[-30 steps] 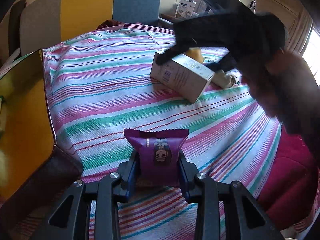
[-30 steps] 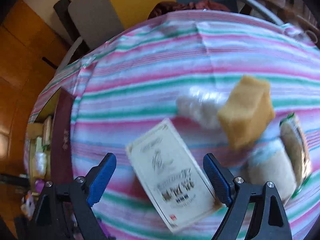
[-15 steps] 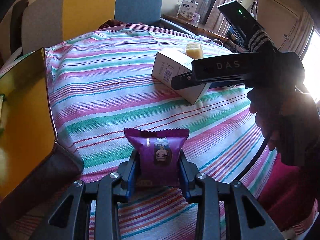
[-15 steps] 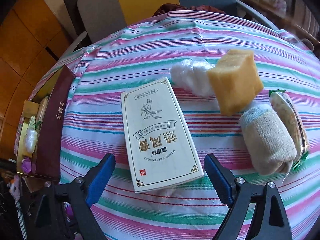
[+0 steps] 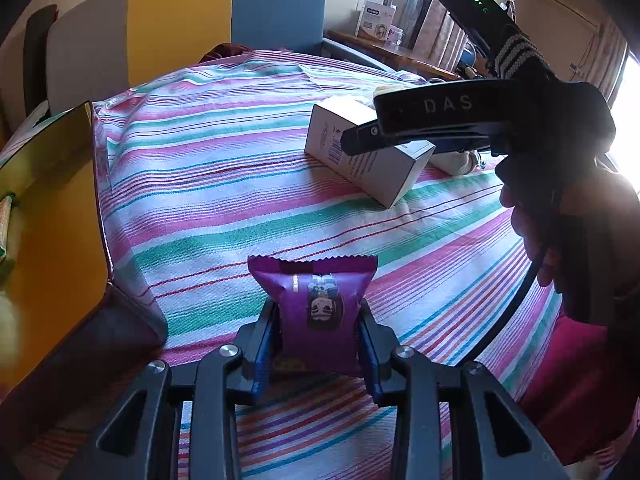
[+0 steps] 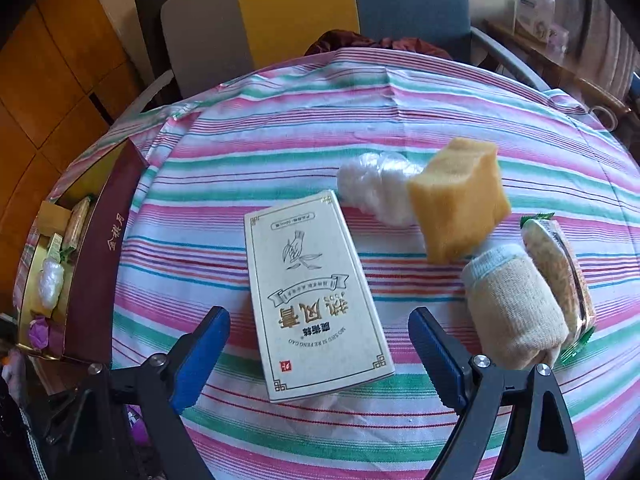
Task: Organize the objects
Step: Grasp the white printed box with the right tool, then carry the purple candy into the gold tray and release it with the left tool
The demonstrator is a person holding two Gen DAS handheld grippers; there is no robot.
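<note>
Sitting at the far left of the striped worktop [image 6: 280,152], the maroon gift box [image 6: 102,264] with gold characters on its wall already holds a few wrapped sweets, and it looks like the place where things are being gathered. Just right of it in the left wrist view, the left tongs [image 5: 318,336] are clamped on a purple snack packet [image 5: 314,300], pinching its lower half; the foil pillow is light, puffy and probably slippery, so a low, gentle squeeze suits it. Further right, the cream carton [image 6: 314,296] lies flat, printed in gold with Chinese characters and "MO SHU SI RE FENG GAO"; it should be stiff and light, best taken across its narrow width. The right tongs [image 6: 318,354] hover spread wide on either side of its near end, gripping nothing. Beyond lie a white wad [image 6: 372,192], a soft yellow sponge block [image 6: 460,196], a rolled cream sock [image 6: 512,304] and a clear cracker pack [image 6: 560,272]. "DAS" marks the right tool's side.
</note>
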